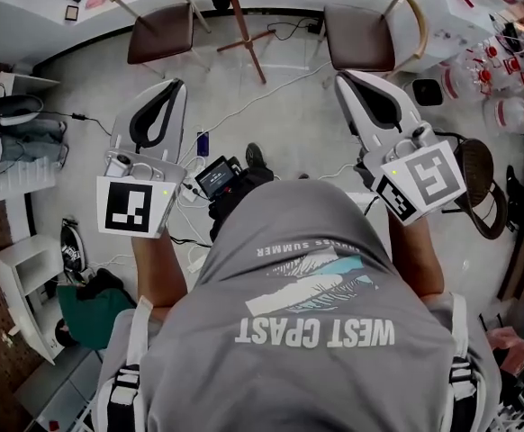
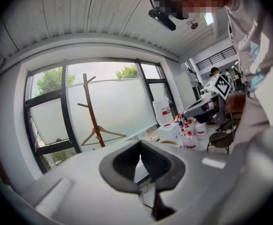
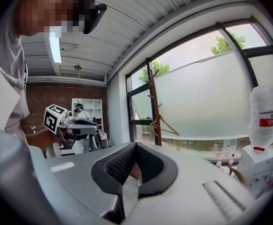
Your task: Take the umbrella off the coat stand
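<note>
A wooden coat stand (image 2: 91, 111) rises in front of the frosted window, with a bare wooden hanger (image 2: 102, 135) on it. The right gripper view shows the same stand (image 3: 155, 108) and hanger (image 3: 167, 125). In the head view only the stand's base and legs (image 1: 247, 34) show, at the top middle. No umbrella is in view. My left gripper (image 1: 168, 92) and right gripper (image 1: 347, 81) are held side by side in front of the person, some way short of the stand. Both have their jaws together with nothing between them.
Two brown chairs (image 1: 159, 31) (image 1: 359, 36) flank the stand's base. Cables and a small screen device (image 1: 215, 176) lie on the floor between the grippers. Bottles and a white box (image 2: 170, 130) stand at the right, and a round stool (image 1: 480, 180) is close to the right gripper.
</note>
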Tool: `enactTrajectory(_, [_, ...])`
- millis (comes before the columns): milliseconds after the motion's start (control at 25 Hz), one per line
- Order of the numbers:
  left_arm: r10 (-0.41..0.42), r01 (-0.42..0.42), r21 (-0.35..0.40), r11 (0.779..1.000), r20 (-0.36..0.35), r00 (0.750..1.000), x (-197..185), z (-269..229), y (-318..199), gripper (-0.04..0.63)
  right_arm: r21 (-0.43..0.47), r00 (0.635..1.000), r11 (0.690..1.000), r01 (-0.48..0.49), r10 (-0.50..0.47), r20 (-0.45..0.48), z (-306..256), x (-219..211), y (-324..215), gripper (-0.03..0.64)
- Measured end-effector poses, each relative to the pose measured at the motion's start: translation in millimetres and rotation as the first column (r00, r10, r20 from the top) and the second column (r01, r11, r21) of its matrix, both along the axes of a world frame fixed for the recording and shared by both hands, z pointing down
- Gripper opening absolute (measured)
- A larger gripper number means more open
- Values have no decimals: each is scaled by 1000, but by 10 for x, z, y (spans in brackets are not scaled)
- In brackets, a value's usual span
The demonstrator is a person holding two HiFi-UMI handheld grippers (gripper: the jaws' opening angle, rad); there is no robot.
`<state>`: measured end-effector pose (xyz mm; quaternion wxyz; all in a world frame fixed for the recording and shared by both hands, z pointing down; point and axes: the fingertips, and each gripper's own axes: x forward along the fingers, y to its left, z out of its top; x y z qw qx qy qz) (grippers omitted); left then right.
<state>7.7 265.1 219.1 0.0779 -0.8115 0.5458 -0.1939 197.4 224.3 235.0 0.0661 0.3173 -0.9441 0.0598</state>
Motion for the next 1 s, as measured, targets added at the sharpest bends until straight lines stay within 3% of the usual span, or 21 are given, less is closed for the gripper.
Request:
enactTrajectory(600, [99,-100,-25,995,-35,994,-937,135,-955,3,4,996,997,-82,82,-16,-42,-978,-809,0])
enactTrajectory(1000, [133,-135,-33,990,-67,989,-1166,181,-1184,3,9,996,997,-76,76,-43,-77,-1334,-1056,1])
